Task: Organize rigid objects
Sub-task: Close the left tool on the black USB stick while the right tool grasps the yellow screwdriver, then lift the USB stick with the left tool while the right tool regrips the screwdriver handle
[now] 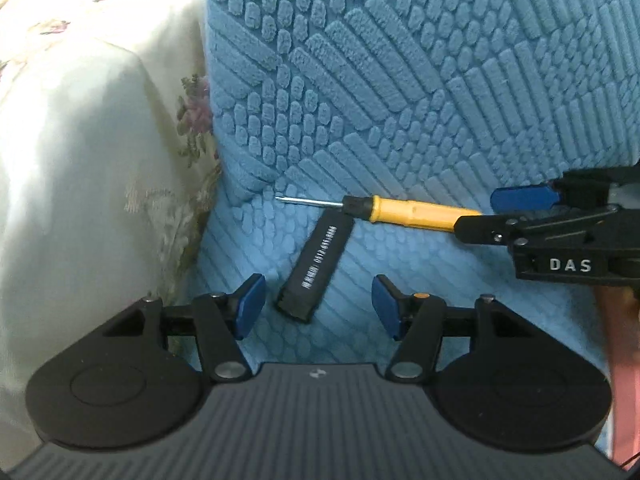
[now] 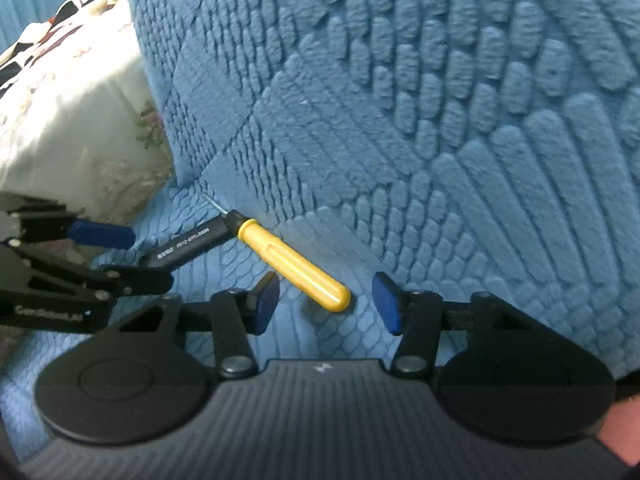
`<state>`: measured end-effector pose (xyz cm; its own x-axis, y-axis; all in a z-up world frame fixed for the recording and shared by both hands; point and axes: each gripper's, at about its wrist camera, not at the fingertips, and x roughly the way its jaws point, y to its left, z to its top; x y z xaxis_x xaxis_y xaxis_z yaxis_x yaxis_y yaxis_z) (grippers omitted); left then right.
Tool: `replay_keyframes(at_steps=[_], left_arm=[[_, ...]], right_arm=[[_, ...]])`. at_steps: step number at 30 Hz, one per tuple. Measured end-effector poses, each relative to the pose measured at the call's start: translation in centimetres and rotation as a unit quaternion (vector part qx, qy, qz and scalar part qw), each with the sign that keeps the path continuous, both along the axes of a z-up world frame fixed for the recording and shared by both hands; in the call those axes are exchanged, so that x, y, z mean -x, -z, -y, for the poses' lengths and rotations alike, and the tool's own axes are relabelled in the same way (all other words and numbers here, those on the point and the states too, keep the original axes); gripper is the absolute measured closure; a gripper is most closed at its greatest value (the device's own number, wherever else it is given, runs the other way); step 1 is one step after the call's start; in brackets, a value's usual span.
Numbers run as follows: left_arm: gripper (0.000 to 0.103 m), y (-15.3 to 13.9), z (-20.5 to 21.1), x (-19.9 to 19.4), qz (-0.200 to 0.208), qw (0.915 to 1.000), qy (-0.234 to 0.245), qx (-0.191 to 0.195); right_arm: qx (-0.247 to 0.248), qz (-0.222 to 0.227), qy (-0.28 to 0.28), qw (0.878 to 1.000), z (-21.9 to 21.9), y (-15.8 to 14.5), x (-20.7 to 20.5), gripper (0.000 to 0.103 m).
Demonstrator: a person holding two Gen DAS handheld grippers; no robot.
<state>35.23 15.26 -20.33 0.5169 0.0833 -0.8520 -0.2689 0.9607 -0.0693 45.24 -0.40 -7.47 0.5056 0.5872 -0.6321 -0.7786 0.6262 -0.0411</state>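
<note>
A yellow-handled screwdriver (image 1: 408,213) lies on the blue textured sofa seat (image 1: 360,320), tip pointing left. It also shows in the right wrist view (image 2: 294,266). A black rectangular bar with white print (image 1: 316,268) lies across its shaft; it shows in the right wrist view too (image 2: 188,248). My left gripper (image 1: 318,306) is open, its pads on either side of the bar's near end, apart from it. My right gripper (image 2: 326,300) is open with the screwdriver's handle end between its pads; it shows in the left wrist view (image 1: 492,216).
The blue sofa backrest (image 1: 400,80) rises right behind the objects. A cream floral cushion (image 1: 80,140) lies at the left, also in the right wrist view (image 2: 72,120). The left gripper reaches in from the left in the right wrist view (image 2: 100,256).
</note>
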Motion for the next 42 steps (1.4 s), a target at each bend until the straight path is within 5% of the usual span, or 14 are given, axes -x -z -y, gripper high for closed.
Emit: replay_keyframes(at_steps=[4,7,13,21,27,42], left_arm=[[0.050,1.1,-0.4,-0.8,-0.010,0.9999,0.013,0.003],[0.052,1.2,-0.2,-1.0,-0.006,0.9994,0.033,0.000],[0.052,1.2,-0.6,-1.3,0.005,0.9990,0.043,0.011],[0.053,1.9,-0.2,-1.5,0.000,0.9984,0.057,-0.003],[0.070,2.1,-0.4,-1.6,-0.002,0.9978,0.061,-0.026],[0.074,1.0,-0.9,1.4,-0.011,0.9997,0.014,0.017]], right_arm=[[0.023,0.007,-0.010,1.000,-0.9,0.6,-0.1,0.053],[0.043,0.017,-0.008,0.999,-1.0,1.2,0.2,0.073],[0.036,0.003,-0.014,0.999,-0.7,1.4,1.4,0.078],[0.041,-0.010,-0.036,0.998,1.1,1.2,2.5,0.081],[0.042,-0.007,-0.042,0.998,0.7,1.1,3.9,0.082],[0.008,-0.021,0.002,1.000,2.1,1.0,7.5,0.086]])
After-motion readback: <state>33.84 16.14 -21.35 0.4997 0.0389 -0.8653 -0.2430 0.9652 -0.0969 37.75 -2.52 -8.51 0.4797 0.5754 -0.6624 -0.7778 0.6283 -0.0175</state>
